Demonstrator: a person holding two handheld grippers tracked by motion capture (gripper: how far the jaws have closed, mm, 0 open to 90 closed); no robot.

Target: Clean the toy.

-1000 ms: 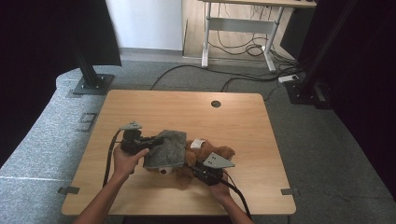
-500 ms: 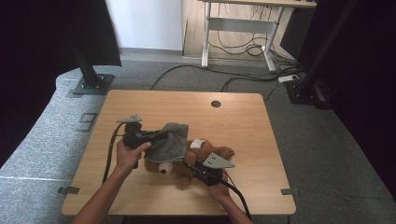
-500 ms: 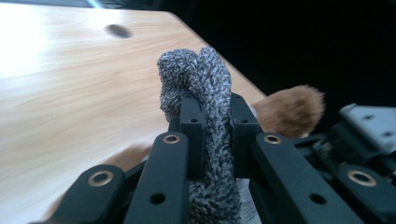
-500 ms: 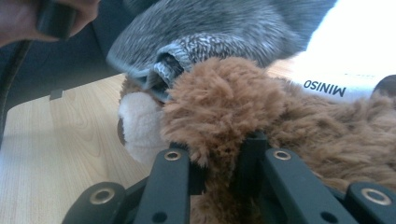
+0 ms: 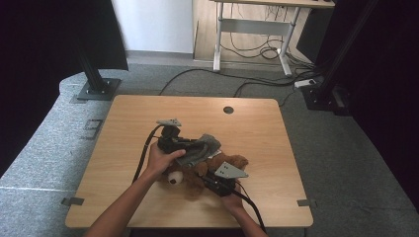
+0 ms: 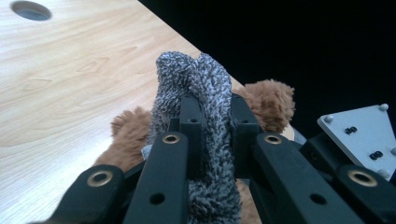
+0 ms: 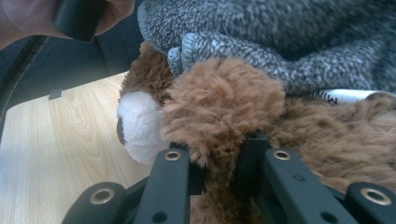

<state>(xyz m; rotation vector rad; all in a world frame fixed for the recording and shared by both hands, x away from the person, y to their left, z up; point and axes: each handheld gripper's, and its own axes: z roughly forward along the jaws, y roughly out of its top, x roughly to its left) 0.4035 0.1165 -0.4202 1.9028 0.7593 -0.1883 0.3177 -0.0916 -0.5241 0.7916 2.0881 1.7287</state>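
Light wooden table, brown plush teddy bear, grey knitted cloth garment: both held.

The bear lies near the table's front middle, the garment draped over it. My left gripper is clamped on a bunched fold of the garment, lifting it. My right gripper pinches a fluffy brown limb of the bear, beside its white muzzle.

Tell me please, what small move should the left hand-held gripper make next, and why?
Probably keep lifting the grey knitted garment up and away from the brown teddy bear. The left hand-held gripper is shut on a fold of it, part still lies over the bear, and the right hand-held gripper pins the bear's fur to the table.
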